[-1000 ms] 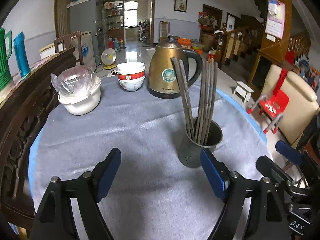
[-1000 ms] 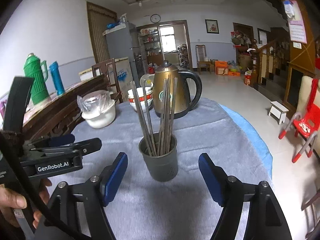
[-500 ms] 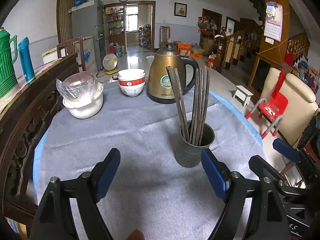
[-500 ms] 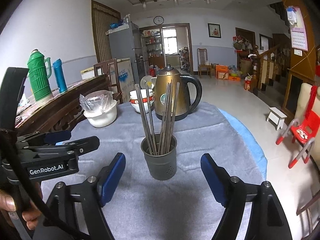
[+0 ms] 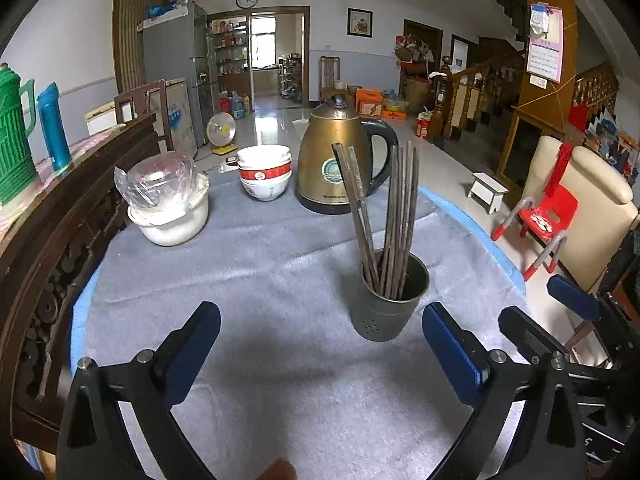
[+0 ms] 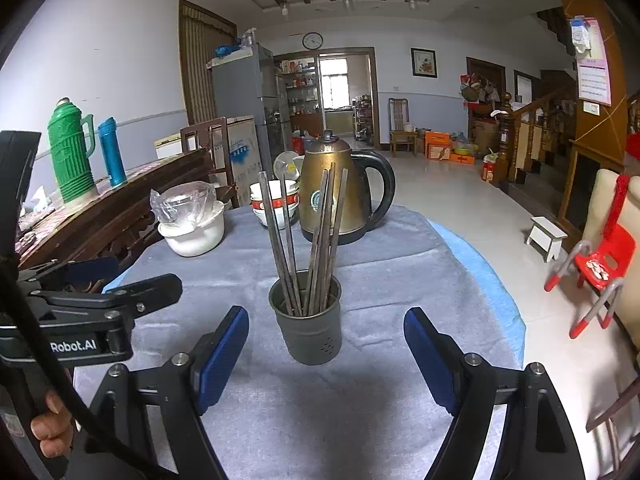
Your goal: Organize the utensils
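Left wrist view: the left gripper (image 5: 320, 344) has its blue fingers (image 5: 192, 354) spread wide and opening further, with only bare grey cloth (image 5: 248, 276) between them. The holder (image 5: 386, 302), a dark metal cup, stands upright on the cloth-covered bench (image 5: 86, 308), just ahead of the right-side finger and outside the gap. The chopsticks (image 5: 394, 216) stand in it, most upright, two leaning left. Behind it sits a brass kettle (image 5: 332, 164); left of that a stack of bowls (image 5: 265, 172), and further left a white pot (image 5: 172, 216) topped with clear plastic. The right gripper (image 5: 568, 320) shows at the right edge, well apart from the holder. A green flask (image 5: 14, 136) and a blue flask (image 5: 54, 128) stand on a dark wooden sideboard (image 5: 60, 216) at left.

Right wrist view: the right gripper (image 6: 326, 354) also has its fingers (image 6: 222, 358) spread, touching nothing. The holder (image 6: 308, 330) stands centred just beyond the fingertips, on the cloth (image 6: 400, 276), clear of both pads. Its chopsticks (image 6: 308, 240) fan out, two tilted left, the rest tilted right. The kettle (image 6: 340, 200) is directly behind, bowls (image 6: 274, 202) and pot (image 6: 194, 228) to its left. The left gripper (image 6: 96, 300) reaches in from the left edge, held by a hand (image 6: 52, 428) low in the corner.
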`<action>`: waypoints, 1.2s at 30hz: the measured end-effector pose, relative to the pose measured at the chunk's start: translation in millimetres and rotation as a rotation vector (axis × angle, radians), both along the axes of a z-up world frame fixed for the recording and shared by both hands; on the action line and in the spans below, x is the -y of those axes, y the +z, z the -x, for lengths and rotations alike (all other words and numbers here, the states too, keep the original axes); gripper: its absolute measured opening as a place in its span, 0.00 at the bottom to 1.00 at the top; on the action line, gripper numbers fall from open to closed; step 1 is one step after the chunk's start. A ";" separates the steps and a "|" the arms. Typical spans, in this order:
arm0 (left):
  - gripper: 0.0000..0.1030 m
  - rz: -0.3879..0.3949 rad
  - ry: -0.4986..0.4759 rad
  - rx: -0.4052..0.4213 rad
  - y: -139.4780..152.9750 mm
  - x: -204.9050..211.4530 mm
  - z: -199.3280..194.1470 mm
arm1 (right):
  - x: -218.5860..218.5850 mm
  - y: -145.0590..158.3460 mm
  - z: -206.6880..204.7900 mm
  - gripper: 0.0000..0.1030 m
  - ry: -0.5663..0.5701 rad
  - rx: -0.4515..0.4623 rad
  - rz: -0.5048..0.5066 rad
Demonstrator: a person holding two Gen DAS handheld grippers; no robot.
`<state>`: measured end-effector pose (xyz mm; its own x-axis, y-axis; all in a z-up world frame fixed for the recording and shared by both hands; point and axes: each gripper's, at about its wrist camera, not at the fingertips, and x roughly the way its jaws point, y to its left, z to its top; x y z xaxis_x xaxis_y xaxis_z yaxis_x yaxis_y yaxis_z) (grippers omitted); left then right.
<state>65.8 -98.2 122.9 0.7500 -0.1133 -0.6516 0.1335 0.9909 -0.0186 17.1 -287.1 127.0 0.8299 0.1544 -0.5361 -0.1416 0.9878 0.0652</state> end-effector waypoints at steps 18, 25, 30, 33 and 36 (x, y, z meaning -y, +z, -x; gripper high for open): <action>0.99 -0.008 0.035 -0.002 -3.2 -4.7 -7.6 | 4.2 1.0 -7.1 0.80 -0.030 -0.004 0.007; 0.99 -0.012 0.022 -0.005 -3.0 -1.5 -7.1 | 6.4 -1.3 -6.6 0.80 -0.032 -0.010 0.005; 0.99 -0.002 0.023 -0.001 -1.9 -1.4 -7.2 | 6.8 1.4 -6.8 0.80 -0.033 -0.002 0.008; 0.99 0.000 0.021 0.004 -1.4 -0.5 -7.0 | 7.6 1.5 -7.4 0.80 -0.034 -0.002 0.004; 0.99 -0.001 0.014 0.006 -0.8 1.5 -6.7 | 7.6 1.7 -7.5 0.80 -0.033 -0.003 0.005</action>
<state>72.5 -99.7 122.2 0.7552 -0.1018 -0.6475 0.1194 0.9927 -0.0168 24.6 -294.7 128.8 0.8329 0.1242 -0.5394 -0.1086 0.9922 0.0607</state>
